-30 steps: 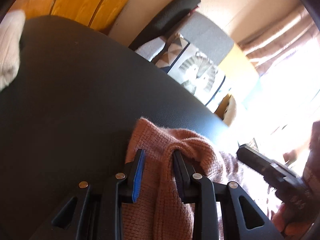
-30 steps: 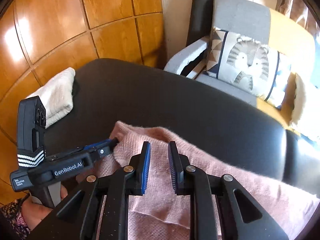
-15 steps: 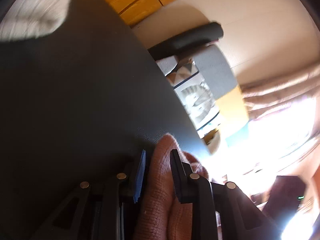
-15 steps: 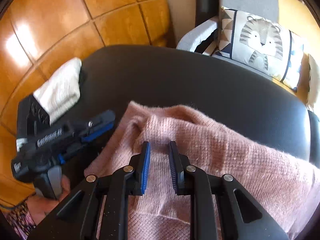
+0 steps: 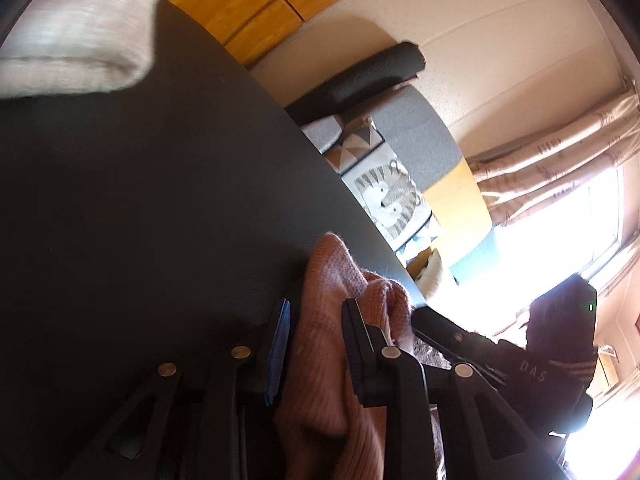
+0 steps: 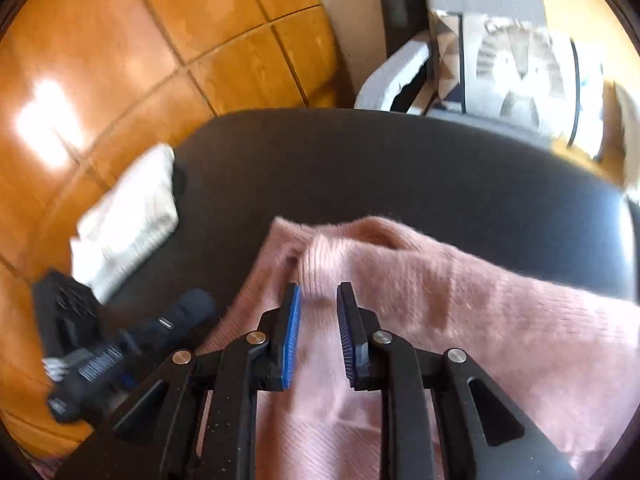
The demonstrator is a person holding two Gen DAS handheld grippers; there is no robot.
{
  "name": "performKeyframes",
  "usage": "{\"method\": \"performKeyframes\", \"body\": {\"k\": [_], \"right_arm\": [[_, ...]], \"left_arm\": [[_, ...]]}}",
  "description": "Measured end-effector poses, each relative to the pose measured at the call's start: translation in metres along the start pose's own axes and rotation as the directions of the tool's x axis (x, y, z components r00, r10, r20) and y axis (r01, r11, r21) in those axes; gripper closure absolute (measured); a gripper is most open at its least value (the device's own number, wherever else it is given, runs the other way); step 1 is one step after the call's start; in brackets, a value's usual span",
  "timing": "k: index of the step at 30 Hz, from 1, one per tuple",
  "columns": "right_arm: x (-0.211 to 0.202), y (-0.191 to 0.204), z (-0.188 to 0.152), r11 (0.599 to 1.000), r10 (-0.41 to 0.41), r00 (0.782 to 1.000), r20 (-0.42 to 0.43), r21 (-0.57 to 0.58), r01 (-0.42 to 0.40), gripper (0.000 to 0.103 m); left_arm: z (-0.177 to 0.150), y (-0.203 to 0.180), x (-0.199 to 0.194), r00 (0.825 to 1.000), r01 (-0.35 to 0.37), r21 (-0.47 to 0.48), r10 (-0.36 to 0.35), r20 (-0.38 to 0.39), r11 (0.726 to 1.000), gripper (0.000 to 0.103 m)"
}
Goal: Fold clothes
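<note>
step: fold carried over | left gripper [image 5: 316, 344]: clamped on bunched edge of pink fuzzy knit sweater [image 6: 460, 280] | right gripper [image 6: 318, 320]: clamped on sweater fold, garment spread ahead on black padded surface [image 6: 360, 168] | advice: both edges to be kept level, tension even.

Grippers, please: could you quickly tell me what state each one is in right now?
Left gripper: shut on a bunched fold of the pink sweater.
Right gripper: shut on the pink sweater.
</note>
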State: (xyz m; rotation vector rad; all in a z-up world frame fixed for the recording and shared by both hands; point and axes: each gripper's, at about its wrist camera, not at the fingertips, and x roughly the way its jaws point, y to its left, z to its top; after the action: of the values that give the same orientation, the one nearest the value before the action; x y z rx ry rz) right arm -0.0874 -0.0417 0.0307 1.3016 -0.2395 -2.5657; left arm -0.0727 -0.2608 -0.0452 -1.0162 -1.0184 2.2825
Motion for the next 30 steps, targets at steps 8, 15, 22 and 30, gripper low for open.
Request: {"method": "performKeyframes", "body": {"k": [8,15,22,30], "right_arm": [[0.023,0.013,0.007,0.991,-0.097,0.994,-0.045,-0.096,0.092,0.082],[-0.05,-0.001,-0.044,0.994,0.074,0.997,0.008,-0.078,-0.074,0.077],[-0.051,-0.019,-0.088,0.996,-0.003,1.0,-0.01,-0.084,0.002,0.077],[-0.051,-0.008,-0.089,0.993,-0.025,1.0,-0.008,-0.119,0.024,0.071]], "left_arm": [[-0.009,-0.009,-0.007,0.998,-0.014,0.079,0.019,-0.06,0.997,0.077],[-0.012,-0.012,-0.027,0.98,0.071,0.219,-0.027,-0.198,0.973,0.076],[-0.013,-0.022,-0.021,0.925,0.202,0.364,-0.055,-0.375,0.909,0.076],[-0.004,-0.019,0.005,0.826,0.313,0.292,-0.108,-0.553,0.904,0.076]]}}
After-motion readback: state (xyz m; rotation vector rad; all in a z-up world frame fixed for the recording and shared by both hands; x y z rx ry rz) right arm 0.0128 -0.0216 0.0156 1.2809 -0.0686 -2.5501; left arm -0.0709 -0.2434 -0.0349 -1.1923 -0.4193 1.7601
